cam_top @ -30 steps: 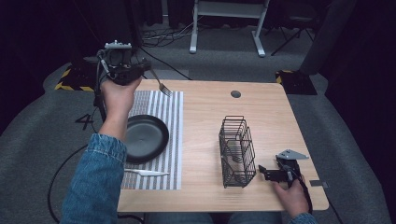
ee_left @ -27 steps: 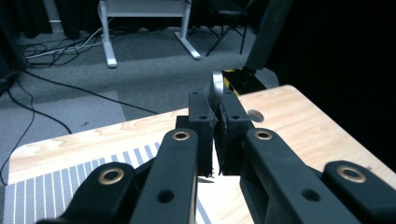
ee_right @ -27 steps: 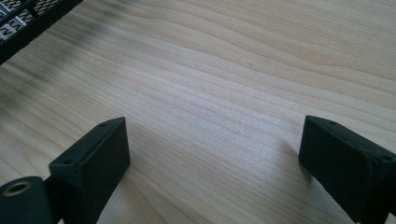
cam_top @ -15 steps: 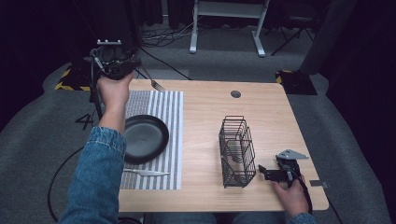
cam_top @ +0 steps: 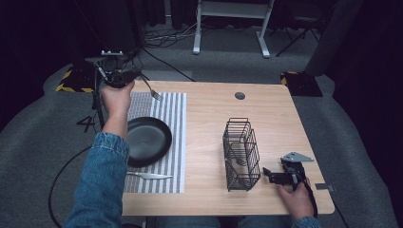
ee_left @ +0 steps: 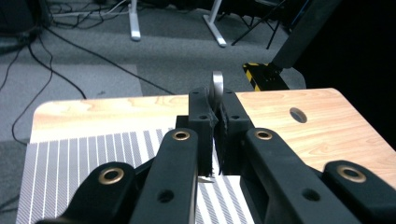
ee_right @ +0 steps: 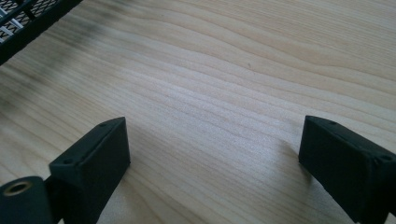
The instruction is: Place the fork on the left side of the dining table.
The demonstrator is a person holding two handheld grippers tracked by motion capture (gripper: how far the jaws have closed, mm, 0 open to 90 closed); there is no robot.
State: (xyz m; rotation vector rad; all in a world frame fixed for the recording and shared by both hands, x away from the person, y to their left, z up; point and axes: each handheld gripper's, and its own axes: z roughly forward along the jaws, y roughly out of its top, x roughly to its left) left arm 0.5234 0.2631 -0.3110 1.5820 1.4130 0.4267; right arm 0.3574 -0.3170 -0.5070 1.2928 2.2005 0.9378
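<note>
The left gripper is clamped on a fork, held above the far left corner of the table, over the striped mat. The step looks like laying the fork beside the black plate, opposite the knife; that calls for lowering it level. The right gripper rests released beside the wire basket. No writing is legible.

left tool with fork moved leftward
</note>
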